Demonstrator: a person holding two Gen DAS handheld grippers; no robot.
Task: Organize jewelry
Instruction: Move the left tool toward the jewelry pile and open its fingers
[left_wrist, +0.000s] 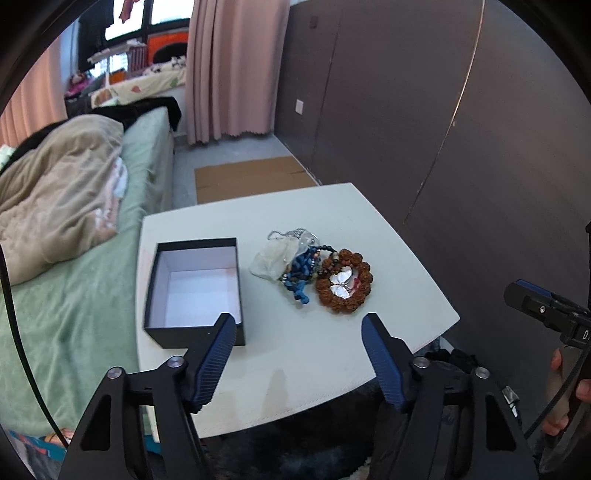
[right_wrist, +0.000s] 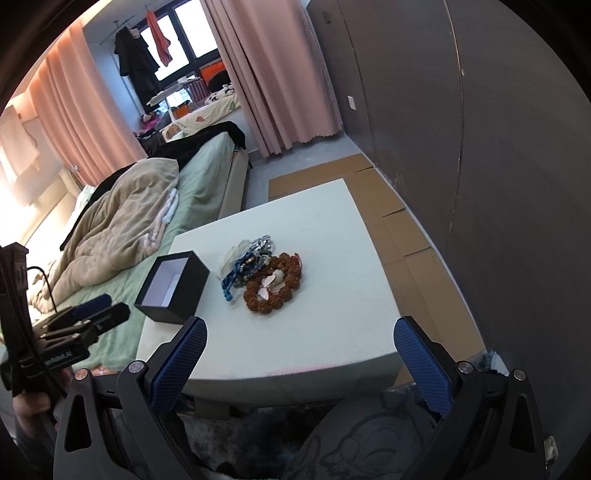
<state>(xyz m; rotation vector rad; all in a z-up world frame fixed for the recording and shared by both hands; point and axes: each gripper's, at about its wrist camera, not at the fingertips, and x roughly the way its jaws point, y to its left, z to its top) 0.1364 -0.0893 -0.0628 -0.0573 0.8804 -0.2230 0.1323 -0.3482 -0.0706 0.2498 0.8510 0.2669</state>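
An open black box with a white inside stands empty on the left of a small white table. Right of it lies a jewelry pile: a brown bead bracelet around a white butterfly piece, blue beads, a silver chain and a clear pouch. My left gripper is open and empty above the table's near edge. My right gripper is open and empty, short of the table's front edge. The box and bracelet also show in the right wrist view.
A bed with a green sheet and a beige blanket borders the table on the left. A dark wardrobe wall stands on the right. Flat cardboard lies on the floor beyond. Pink curtains hang at the back.
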